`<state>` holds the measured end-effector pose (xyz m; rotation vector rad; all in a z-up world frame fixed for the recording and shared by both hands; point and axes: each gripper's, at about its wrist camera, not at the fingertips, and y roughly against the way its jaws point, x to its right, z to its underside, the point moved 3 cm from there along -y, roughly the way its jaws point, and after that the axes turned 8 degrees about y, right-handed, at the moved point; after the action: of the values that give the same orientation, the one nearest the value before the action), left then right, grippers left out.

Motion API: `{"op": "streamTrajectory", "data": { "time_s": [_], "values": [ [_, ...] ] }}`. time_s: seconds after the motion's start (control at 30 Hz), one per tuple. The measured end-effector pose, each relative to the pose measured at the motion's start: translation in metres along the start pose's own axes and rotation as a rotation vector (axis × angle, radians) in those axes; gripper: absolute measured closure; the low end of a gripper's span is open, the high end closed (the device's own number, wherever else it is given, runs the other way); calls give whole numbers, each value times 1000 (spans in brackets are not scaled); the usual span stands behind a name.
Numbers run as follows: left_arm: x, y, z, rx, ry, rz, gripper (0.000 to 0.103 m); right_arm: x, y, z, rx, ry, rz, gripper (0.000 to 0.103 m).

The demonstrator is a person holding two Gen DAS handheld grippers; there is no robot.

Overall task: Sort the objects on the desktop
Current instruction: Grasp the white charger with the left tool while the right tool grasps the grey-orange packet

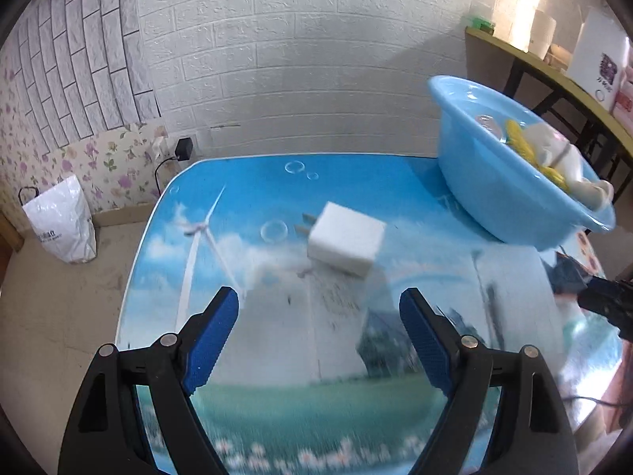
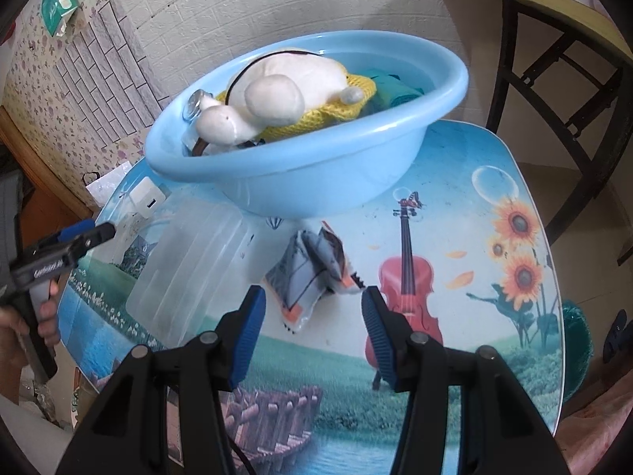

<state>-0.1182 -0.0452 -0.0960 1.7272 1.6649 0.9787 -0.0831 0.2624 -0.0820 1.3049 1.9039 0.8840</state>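
Note:
A white charger plug [image 1: 346, 239] lies on the picture-printed table [image 1: 277, 356], just ahead of my left gripper [image 1: 318, 301]. That gripper is open with nothing between its blue pads. In the right wrist view it shows at the left edge [image 2: 93, 233], held by a hand, near the charger [image 2: 148, 198]. My right gripper [image 2: 312, 297] stands open over a crumpled snack packet [image 2: 308, 273], which lies between its fingertips; the pads do not visibly press on it. The blue basin [image 2: 356, 158] holds a white plush toy [image 2: 277, 95], a yellow knitted piece [image 2: 356, 87] and a teal item.
A clear plastic lid [image 2: 190, 277] lies left of the packet. The basin [image 1: 494, 182] stands at the table's far right corner. A white bag [image 1: 59, 225] sits on the floor at left. A second table [image 2: 554, 12] stands behind at right, by the brick-patterned wall.

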Motion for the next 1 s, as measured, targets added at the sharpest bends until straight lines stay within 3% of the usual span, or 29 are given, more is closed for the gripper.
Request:
{"op": "streamTrajectory", "data": {
  "time_s": [0.27, 0.73, 0.8, 0.87, 1.0],
  "values": [
    [1, -29, -17, -18, -13, -12, 19, 2, -15, -5, -32, -18, -5, 53],
    [13, -51, -34, -30, -45, 41, 20, -2, -29, -14, -36, -26, -12, 56],
    [16, -53, -36, -36, -54, 44, 23, -3, -28, -13, -35, -23, -30, 62],
    [18, -54, -36, -36, -59, 46, 38, -2, -27, -12, -35, -33, -32, 63],
    [19, -51, -35, -36, -49, 60, 39, 0, -23, -9, -35, -51, -42, 65]
  ]
}}
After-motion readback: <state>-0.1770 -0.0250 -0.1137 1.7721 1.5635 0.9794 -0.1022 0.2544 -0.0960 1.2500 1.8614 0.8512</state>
